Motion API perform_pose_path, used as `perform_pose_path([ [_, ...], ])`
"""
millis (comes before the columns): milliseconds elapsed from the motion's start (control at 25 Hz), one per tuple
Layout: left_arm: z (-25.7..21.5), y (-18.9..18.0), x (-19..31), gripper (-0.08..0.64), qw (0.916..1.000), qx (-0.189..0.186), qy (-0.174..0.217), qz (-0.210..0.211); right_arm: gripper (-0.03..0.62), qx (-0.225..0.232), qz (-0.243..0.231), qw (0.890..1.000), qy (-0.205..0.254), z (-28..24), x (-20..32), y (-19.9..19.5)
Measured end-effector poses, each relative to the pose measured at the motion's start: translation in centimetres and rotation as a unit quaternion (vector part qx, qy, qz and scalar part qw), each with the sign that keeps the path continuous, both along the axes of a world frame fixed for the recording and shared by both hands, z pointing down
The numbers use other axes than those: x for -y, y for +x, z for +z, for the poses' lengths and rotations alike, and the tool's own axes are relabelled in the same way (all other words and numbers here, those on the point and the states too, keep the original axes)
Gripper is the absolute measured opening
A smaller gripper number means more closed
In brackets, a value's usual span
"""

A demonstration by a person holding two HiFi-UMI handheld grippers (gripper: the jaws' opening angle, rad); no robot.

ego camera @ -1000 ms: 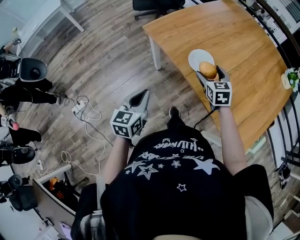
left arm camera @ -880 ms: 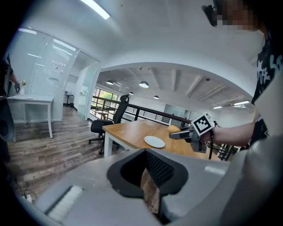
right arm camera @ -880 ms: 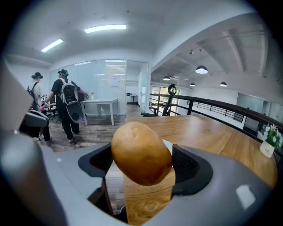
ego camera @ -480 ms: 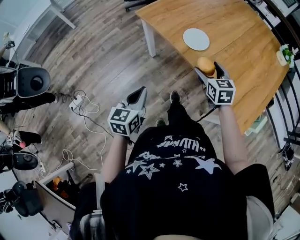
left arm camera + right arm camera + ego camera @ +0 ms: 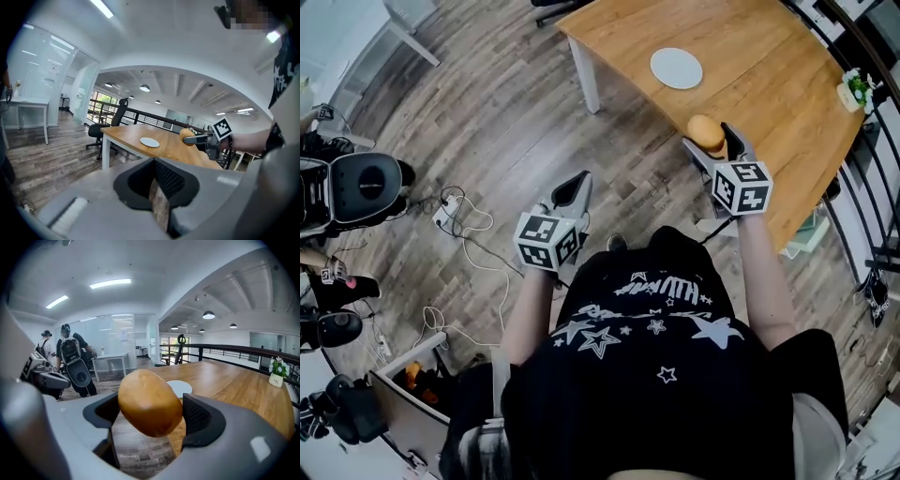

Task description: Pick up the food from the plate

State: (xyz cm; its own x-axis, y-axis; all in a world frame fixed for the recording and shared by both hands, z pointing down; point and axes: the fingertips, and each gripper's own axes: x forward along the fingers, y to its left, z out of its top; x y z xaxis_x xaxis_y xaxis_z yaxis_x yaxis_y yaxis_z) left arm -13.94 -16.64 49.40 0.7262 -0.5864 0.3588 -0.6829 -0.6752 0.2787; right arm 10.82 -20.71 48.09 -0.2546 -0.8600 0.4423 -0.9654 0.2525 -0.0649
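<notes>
A golden-brown bread roll (image 5: 705, 132) hangs above the near edge of the wooden table (image 5: 778, 66), with my right gripper (image 5: 709, 138) shut on it. In the right gripper view the roll (image 5: 149, 402) fills the gap between the two jaws. The white plate (image 5: 676, 67) lies bare on the table, farther out and to the left of the roll. My left gripper (image 5: 575, 189) is held over the wooden floor, off the table, jaws together and holding nothing. From the left gripper view the plate (image 5: 149, 142) and roll (image 5: 186, 136) show ahead.
A small flower pot (image 5: 853, 91) stands at the table's far right by a black railing. A black office chair (image 5: 108, 125) stands beyond the table. Cables (image 5: 467, 220) and black gear (image 5: 358, 187) lie on the floor at left. People (image 5: 70, 355) stand in the distance.
My right gripper has drawn the roll off the plate and back to the table's near edge. The plate now lies bare. The left gripper has barely moved.
</notes>
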Motion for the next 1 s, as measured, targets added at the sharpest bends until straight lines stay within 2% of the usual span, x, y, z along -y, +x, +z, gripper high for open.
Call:
perform_pose_path([
  [320,-1.0,1.5,-2.0,0.002,0.9998,0.001,0.013,-0.015,0.417,0.037,0.002,0.999,0.02,-1.9,-1.7,1.4],
  [720,-1.1,6.8,-8.9,0.002,0.9999,0.006,0.009,-0.011,0.417,0.053,0.004,0.998,0.034,-2.9,-9.4,5.8],
  [1000,-1.6,9.0,-14.1,0.002,0.9997,0.013,0.012,-0.014,0.417,0.053,-0.015,0.998,0.02,-2.0,-15.1,6.9],
])
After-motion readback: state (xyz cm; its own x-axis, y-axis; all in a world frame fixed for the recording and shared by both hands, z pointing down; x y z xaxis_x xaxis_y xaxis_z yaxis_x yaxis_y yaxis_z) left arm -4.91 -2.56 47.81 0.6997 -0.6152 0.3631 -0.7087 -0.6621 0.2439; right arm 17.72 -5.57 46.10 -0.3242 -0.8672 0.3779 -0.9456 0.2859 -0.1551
